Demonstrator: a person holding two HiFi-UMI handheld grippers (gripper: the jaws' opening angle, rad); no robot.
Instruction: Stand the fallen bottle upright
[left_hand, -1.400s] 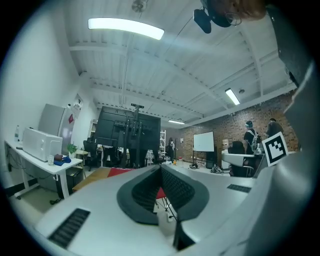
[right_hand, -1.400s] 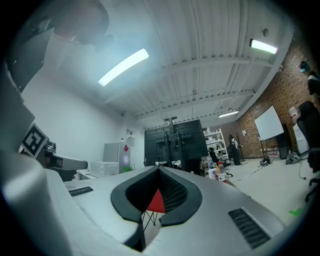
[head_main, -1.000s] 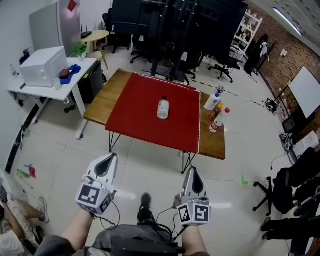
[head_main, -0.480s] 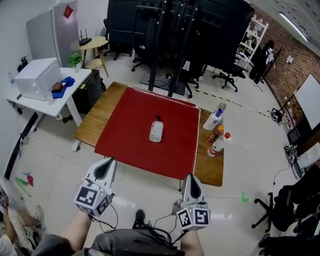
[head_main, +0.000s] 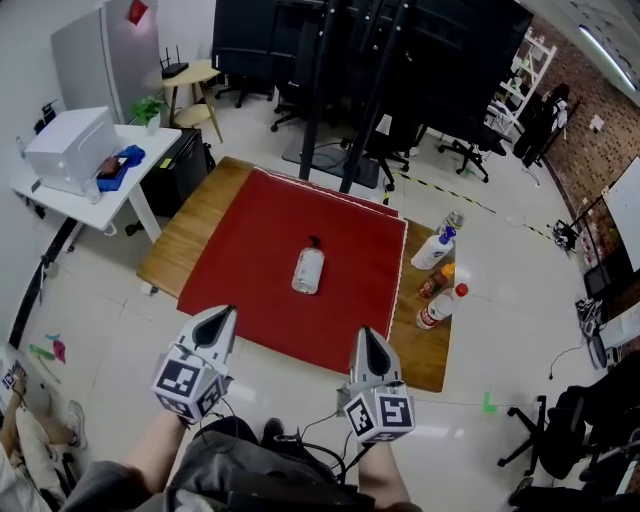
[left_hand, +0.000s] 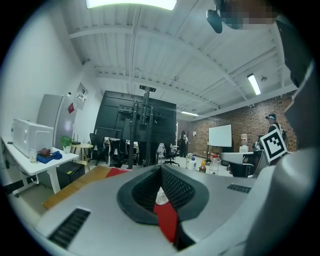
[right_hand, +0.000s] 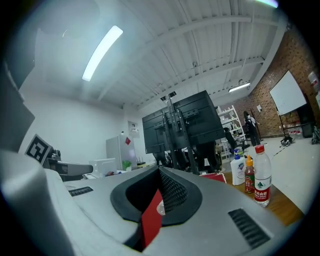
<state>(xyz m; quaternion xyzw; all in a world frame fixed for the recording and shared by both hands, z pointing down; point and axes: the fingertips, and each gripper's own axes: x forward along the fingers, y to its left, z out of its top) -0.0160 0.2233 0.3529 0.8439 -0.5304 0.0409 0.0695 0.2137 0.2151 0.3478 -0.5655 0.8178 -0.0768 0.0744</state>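
The fallen bottle (head_main: 308, 270), clear with a dark cap, lies on its side in the middle of the red cloth (head_main: 260, 240) on the wooden table (head_main: 190, 235). Both grippers hang before the table's near edge, short of the bottle. My left gripper (head_main: 222, 318) is shut and holds nothing. So is my right gripper (head_main: 366, 335). In the left gripper view the left gripper (left_hand: 160, 167) points at the table, and the bottle (left_hand: 161, 197) shows pale behind its jaws. The right gripper (right_hand: 160, 170) points the same way, with only a pale sliver of the bottle (right_hand: 159, 208) visible.
Several upright bottles stand on the table's bare right end: a white pump bottle (head_main: 435, 250), an orange-capped bottle (head_main: 434, 282) and a red-capped water bottle (head_main: 439, 308). A white desk (head_main: 75, 185) stands left, a black stand (head_main: 345, 110) and office chairs behind.
Both grippers and the head have come nearer to the table. The bottle lies larger and lower in the view and has not moved on the cloth.
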